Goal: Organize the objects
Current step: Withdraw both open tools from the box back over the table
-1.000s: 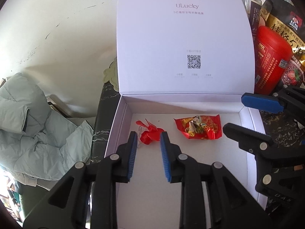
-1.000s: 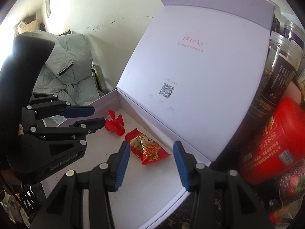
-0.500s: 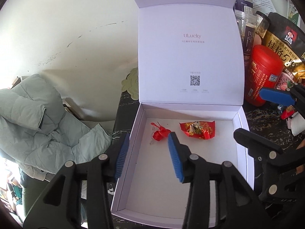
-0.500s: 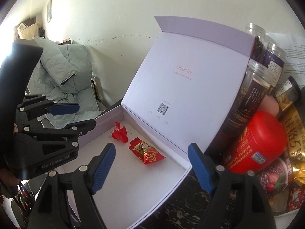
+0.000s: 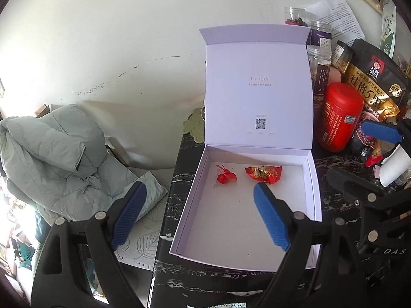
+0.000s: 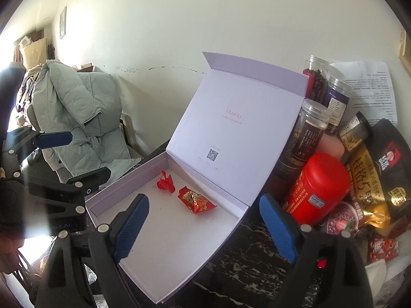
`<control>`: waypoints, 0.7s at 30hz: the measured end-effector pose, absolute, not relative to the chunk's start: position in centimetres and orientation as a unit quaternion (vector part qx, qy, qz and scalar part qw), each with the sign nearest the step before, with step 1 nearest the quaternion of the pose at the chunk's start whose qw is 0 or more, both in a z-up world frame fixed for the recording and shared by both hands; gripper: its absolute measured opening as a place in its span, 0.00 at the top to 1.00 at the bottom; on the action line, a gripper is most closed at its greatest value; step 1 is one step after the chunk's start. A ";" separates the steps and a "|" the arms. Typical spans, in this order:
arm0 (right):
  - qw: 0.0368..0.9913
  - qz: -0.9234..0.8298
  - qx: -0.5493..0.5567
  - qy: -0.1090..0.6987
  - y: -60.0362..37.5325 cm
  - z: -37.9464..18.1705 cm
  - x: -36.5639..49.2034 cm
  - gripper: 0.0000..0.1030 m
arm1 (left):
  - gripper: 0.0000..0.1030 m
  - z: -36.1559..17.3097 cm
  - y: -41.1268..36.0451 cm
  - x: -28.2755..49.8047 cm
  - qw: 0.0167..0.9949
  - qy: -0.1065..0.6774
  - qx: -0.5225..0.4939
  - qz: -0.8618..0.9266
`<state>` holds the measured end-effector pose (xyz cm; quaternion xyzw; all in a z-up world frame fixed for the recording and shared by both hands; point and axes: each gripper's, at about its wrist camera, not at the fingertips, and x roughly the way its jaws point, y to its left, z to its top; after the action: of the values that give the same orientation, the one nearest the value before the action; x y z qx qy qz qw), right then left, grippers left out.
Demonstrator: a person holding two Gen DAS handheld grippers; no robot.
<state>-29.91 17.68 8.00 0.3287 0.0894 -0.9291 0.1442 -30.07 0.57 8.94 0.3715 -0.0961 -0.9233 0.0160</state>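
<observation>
**Both grippers empty and pulled back from the box**

Compared with a second ago, I've drawn both tools up and away: the white box (image 5: 253,213) now sits smaller in my left wrist view, lid (image 5: 258,87) standing upright at 12 o'clock. My left gripper (image 5: 200,213) was nearly closed near the red candy; now its jaws are opening with nothing between them. I read that as two items delivered, freeing me to fetch the next from the clutter at 3 o'clock.

The small red candy (image 5: 224,177) lies in the box's far-left area, its twisted ends running roughly 10 to 4 o'clock. Just beside it, apart, the red snack packet (image 5: 263,173) lies flat, long axis 9 to 3 o'clock, parallel to the hinge.

My right gripper (image 6: 204,227) is likewise opening and empty, above the box's near edge.
</observation>
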 end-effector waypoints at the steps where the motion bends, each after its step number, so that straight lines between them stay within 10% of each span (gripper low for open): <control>1: 0.142 -0.931 0.325 0.090 17.8 8.5 -29.2 0.11 | 0.16 9.2 0.5 -29.6 0.018 -0.095 0.371 -0.924; 21: 0.133 -0.946 0.286 0.079 19.0 13.0 -19.5 0.09 | 0.15 13.5 1.2 -19.3 0.032 -0.087 0.334 -0.938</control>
<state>-19.48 19.04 12.99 0.2861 0.0795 -0.9455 0.1333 -19.27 1.25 13.54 0.3336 -0.0872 -0.9381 0.0319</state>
